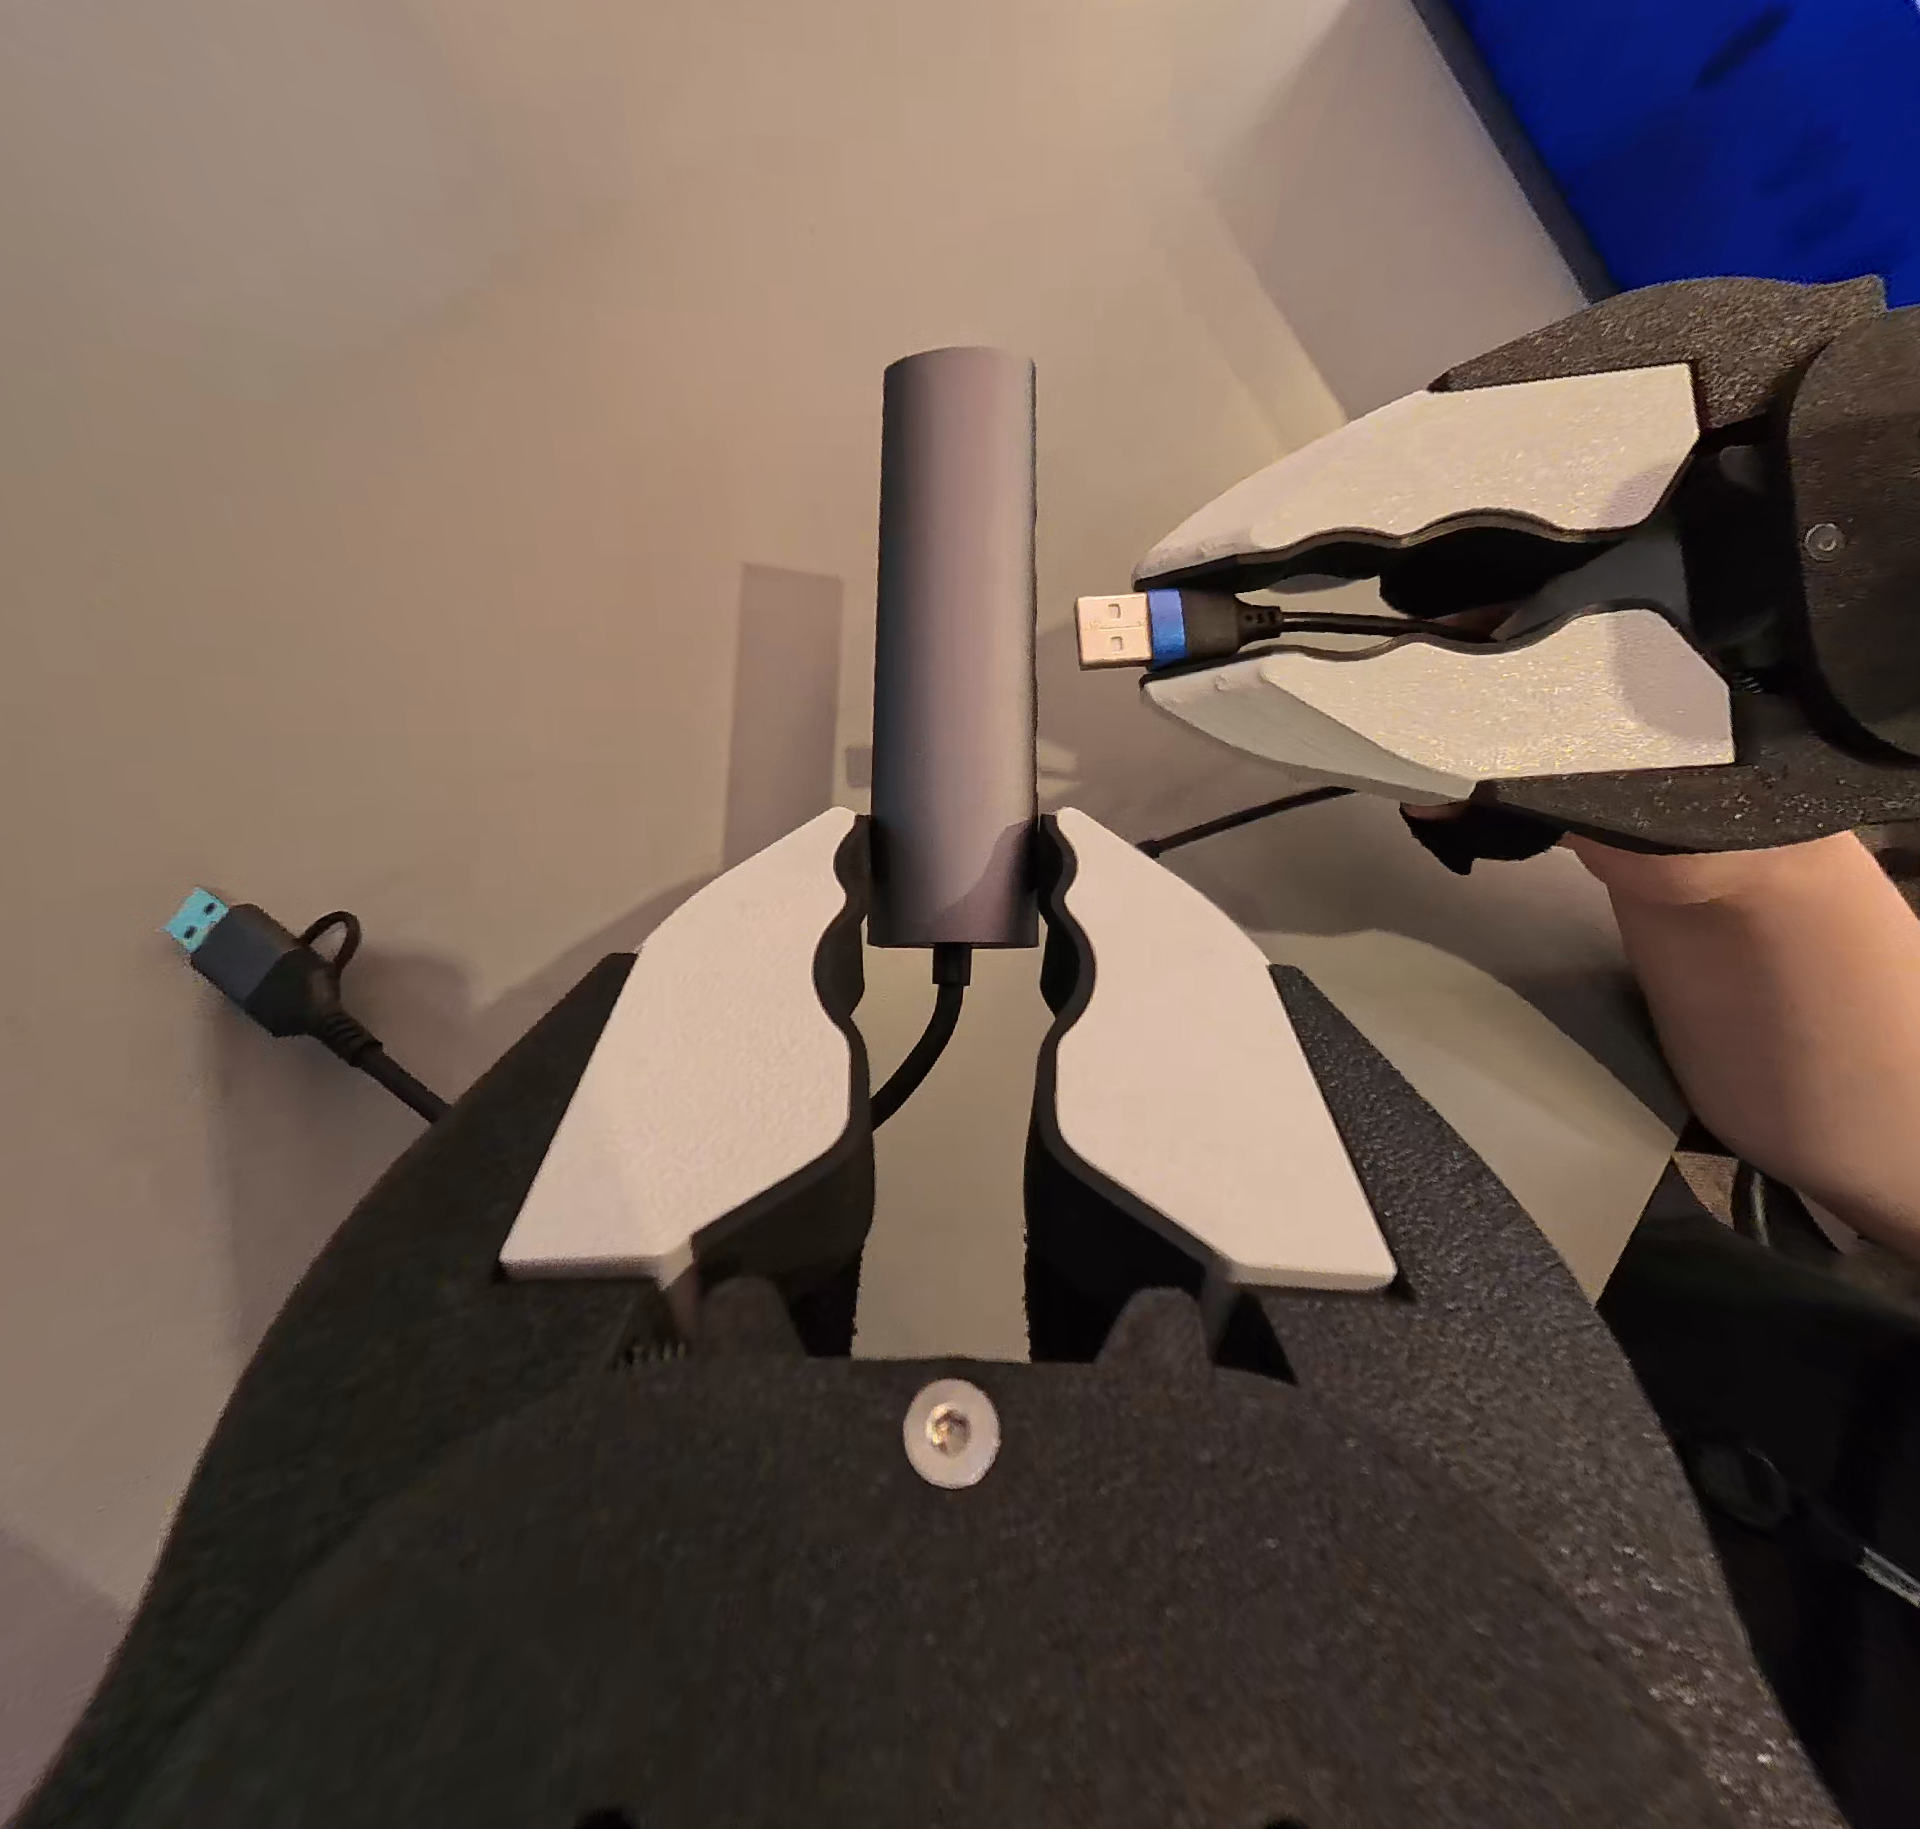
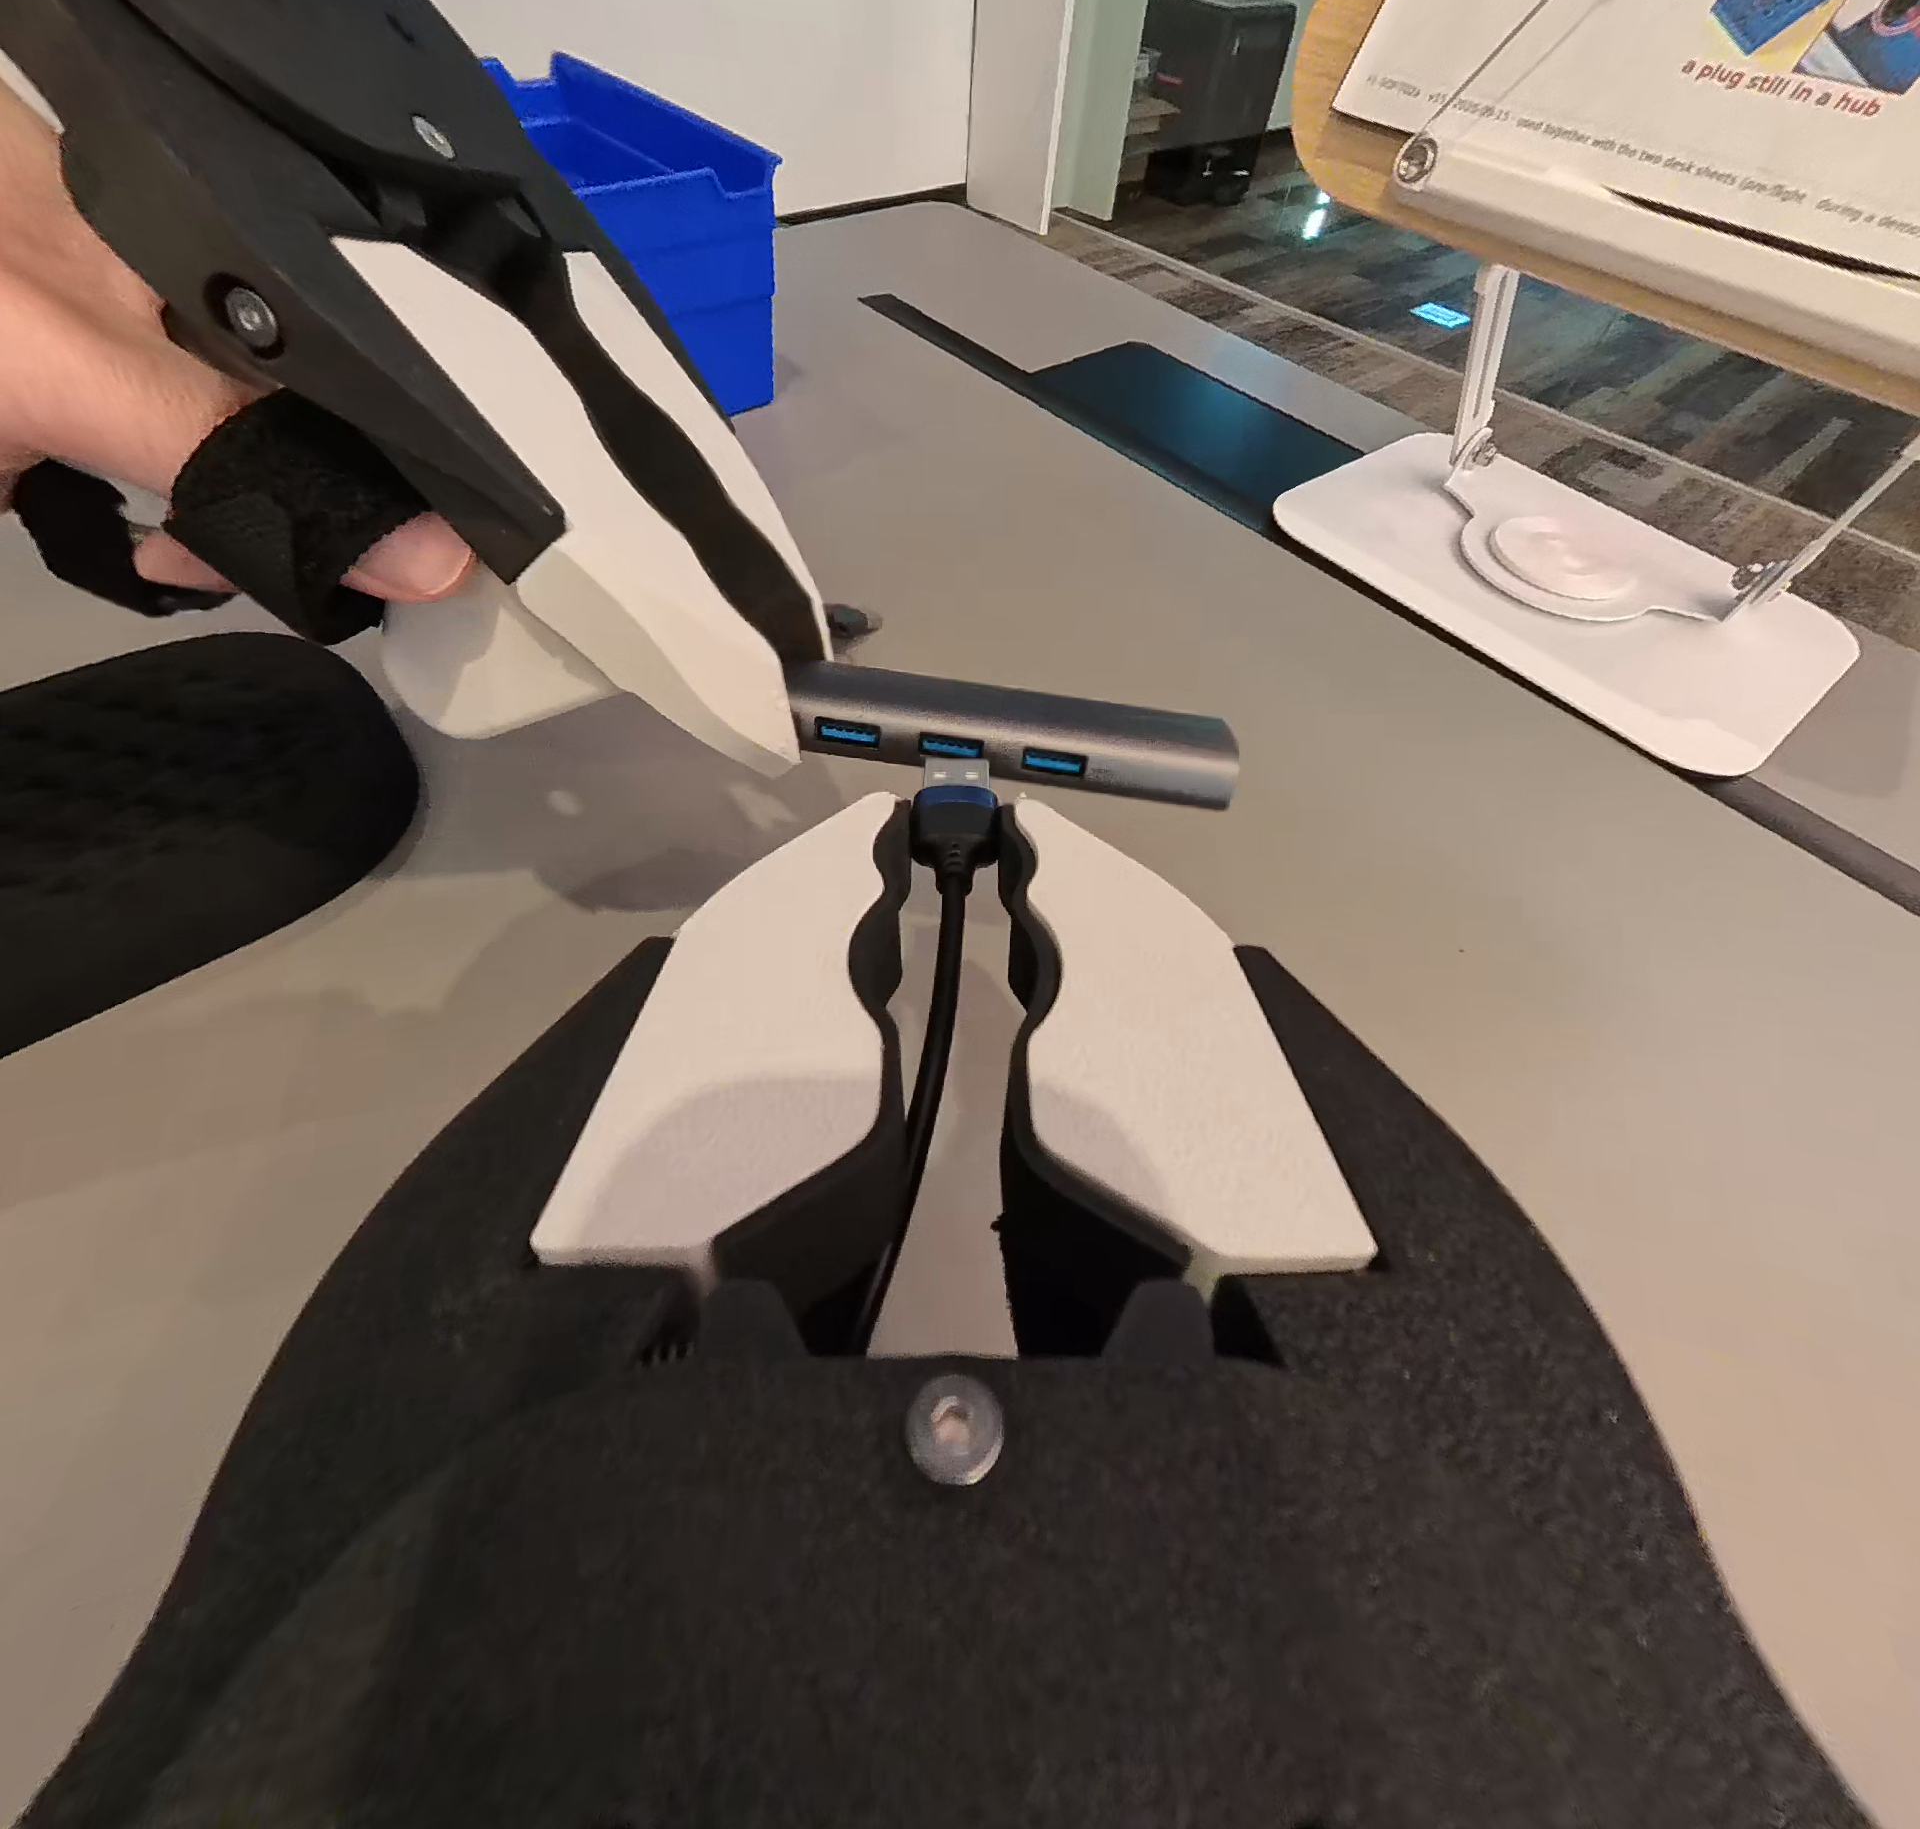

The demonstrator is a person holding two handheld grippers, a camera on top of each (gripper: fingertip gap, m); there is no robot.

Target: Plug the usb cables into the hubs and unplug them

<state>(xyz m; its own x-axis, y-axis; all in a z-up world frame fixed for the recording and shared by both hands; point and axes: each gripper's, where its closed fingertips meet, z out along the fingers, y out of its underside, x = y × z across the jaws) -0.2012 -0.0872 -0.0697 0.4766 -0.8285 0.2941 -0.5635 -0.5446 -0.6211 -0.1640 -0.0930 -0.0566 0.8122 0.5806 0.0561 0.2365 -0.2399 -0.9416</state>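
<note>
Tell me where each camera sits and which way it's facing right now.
Left wrist view: on the left gripper, looking along its fingers at the grey hub it clamps; the right gripper and a bare forearm enter from the right.
Right wrist view: on the right gripper, facing the hub's ports with the USB plug just short; the left gripper and hand show upper left.
Shared: hub, plug, both grippers.

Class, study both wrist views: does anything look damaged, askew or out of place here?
Nothing stands out. The left gripper holds the grey hub clear of the table, and the right gripper holds the USB plug just short of the middle port. No damage shows.
</note>
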